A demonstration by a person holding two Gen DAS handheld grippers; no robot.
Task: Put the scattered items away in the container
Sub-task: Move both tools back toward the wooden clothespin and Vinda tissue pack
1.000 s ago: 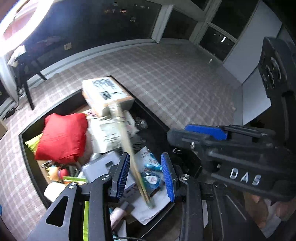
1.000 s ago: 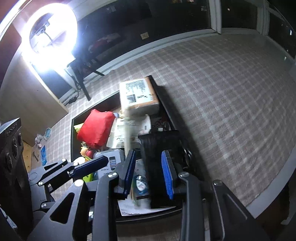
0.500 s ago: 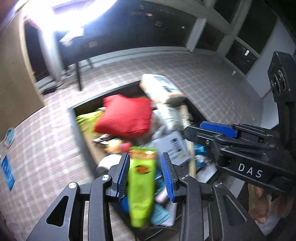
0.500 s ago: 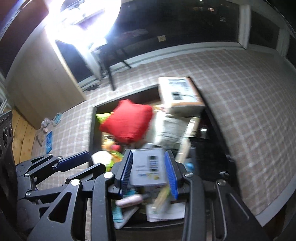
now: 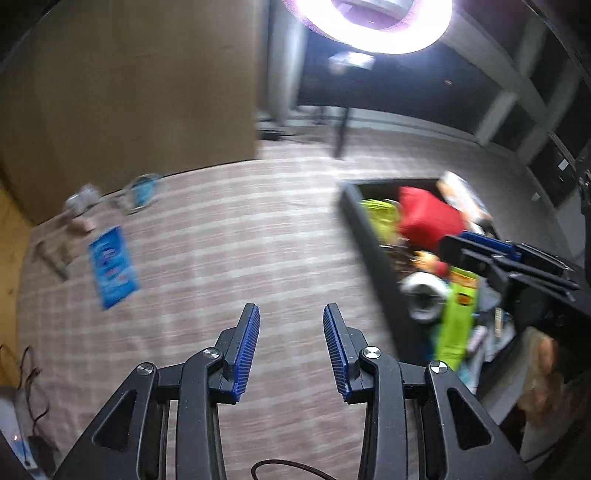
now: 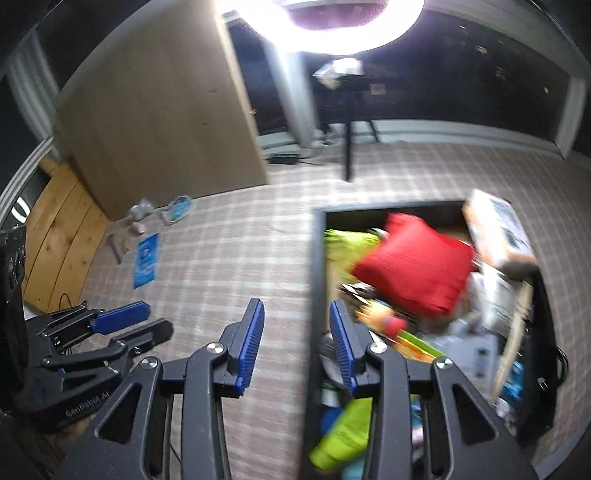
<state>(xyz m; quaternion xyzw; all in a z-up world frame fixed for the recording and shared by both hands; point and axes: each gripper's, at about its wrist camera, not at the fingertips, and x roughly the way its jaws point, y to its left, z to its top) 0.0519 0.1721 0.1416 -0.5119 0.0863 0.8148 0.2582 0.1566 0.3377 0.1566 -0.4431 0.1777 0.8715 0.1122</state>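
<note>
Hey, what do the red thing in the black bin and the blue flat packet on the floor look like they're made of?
The red thing looks like soft matte fabric, possibly a small cushion or pouch: its corners are rounded and it sags over the items beneath. The blue flat packet looks like thin glossy plastic film with white print, lying flat on the carpet; blur leaves that open. The black bin looks rigid and matte; material unclear.

A checked beige carpet (image 6: pixel 229 258) covers the floor. A bright ring light (image 6: pixel 321 14) glares overhead on a dark stand (image 6: pixel 348 155). A tall tan panel (image 6: pixel 159 125) stands left, beside dark windows (image 6: pixel 461 74).
</note>
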